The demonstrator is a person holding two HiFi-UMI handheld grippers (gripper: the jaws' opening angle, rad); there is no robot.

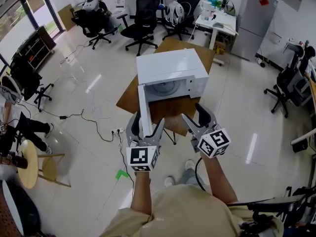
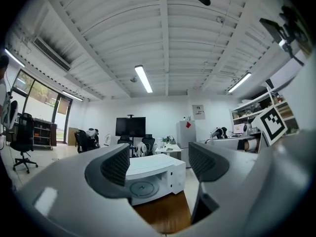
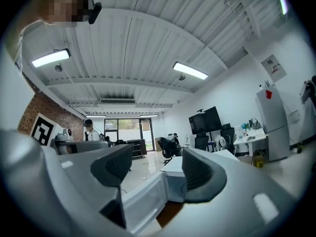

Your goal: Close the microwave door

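Right, we're looking down on a wide office with a pale glossy floor (image 1: 237,112), and black office chairs (image 1: 140,21) cluster at the far end. Out in the middle stands the brown wooden bench (image 1: 173,46). On it sits the white microwave (image 1: 170,68), its mouth turned toward us. The cavity is open, and we can see the round turntable (image 1: 163,88) inside.

The microwave door (image 1: 144,112) is swung fully out on its left hinge. It sticks straight toward us, past the near edge of the bench. In the right gripper view that door (image 3: 143,201) shows low and left, with the microwave body (image 3: 173,181) beyond it.

Now the 2 grippers, both held out in front of the person. The left gripper (image 1: 147,123) lines up with the door's free end in the head view, though we cannot tell if it touches. Its own view shows the left gripper (image 2: 160,164) spread wide, nothing between the pads, only the distant microwave (image 2: 153,174) framed in the gap.

The right gripper (image 1: 195,113) hovers just right of the door, in front of the cavity. Its jaws stand apart too, by a narrower gap, with nothing in the right gripper (image 3: 155,169).

Smallest of all, a green mark (image 1: 121,174) lies on the floor by black cables (image 1: 89,117).
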